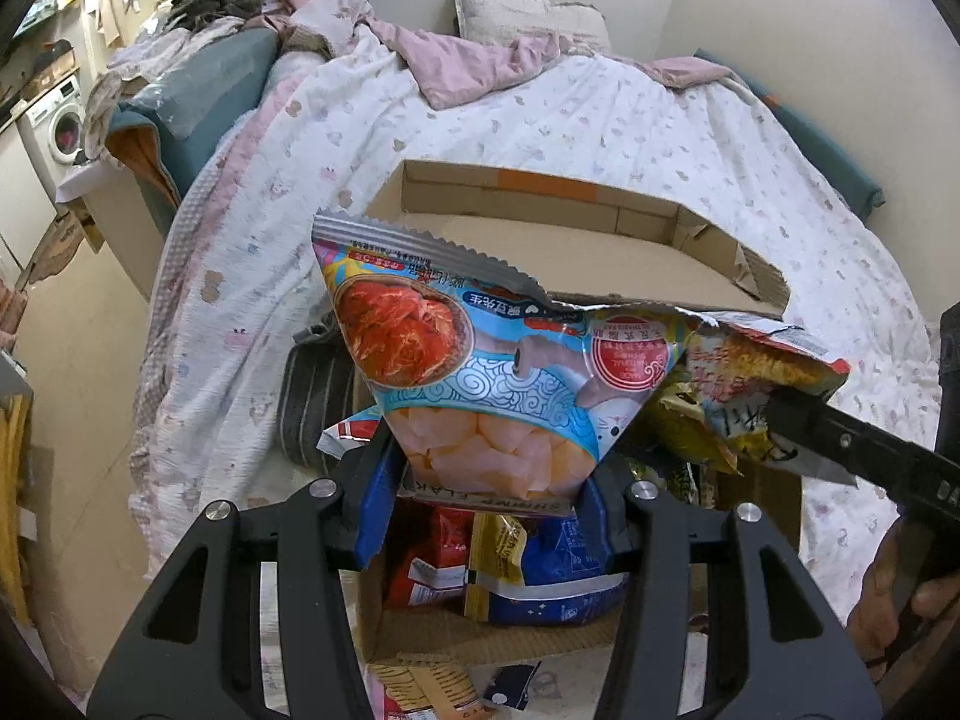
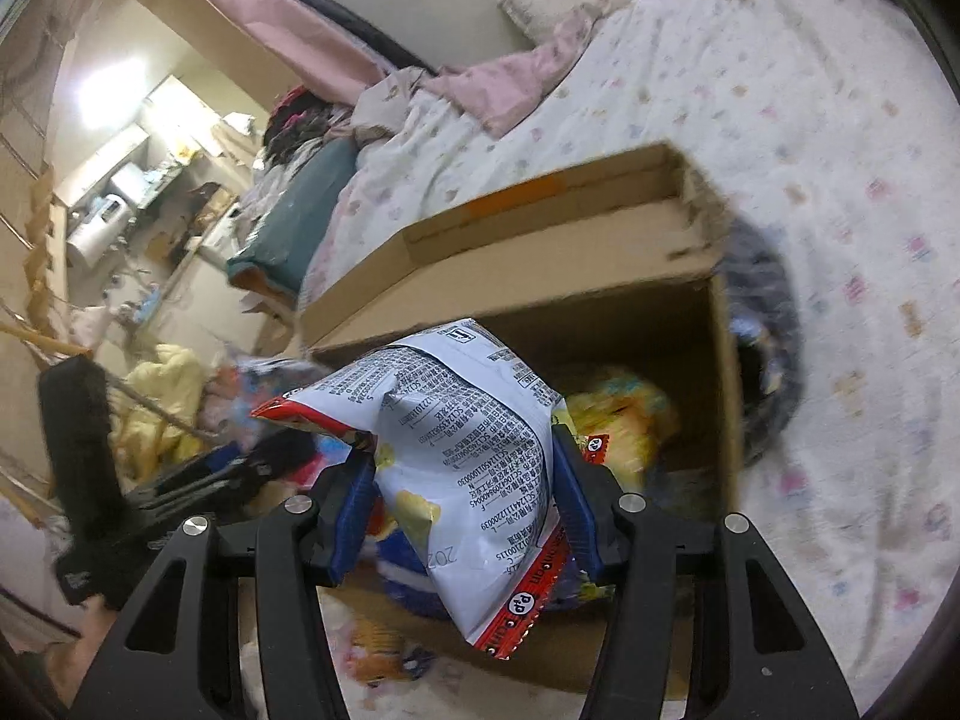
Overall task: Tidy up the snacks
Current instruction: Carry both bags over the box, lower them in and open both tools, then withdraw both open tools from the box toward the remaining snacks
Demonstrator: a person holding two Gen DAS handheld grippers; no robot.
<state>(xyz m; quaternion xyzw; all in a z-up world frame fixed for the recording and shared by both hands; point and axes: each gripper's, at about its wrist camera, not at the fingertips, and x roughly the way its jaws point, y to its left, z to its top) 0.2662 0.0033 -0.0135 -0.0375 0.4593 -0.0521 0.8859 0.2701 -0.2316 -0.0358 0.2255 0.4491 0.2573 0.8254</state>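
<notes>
My left gripper is shut on a blue snack bag printed with a red dish, held upright over an open cardboard box. Inside that box lie a blue packet, a red packet and a yellow one. My right gripper is shut on a white and red snack bag, its printed back toward the camera, above the same cardboard box, where a yellow packet lies. In the left wrist view the right gripper comes in from the right with that bag.
A second, shallow cardboard box lies on the bed's white patterned quilt behind the snack box. A dark striped cushion is beside the box. More packets lie near its front edge. A washing machine stands far left.
</notes>
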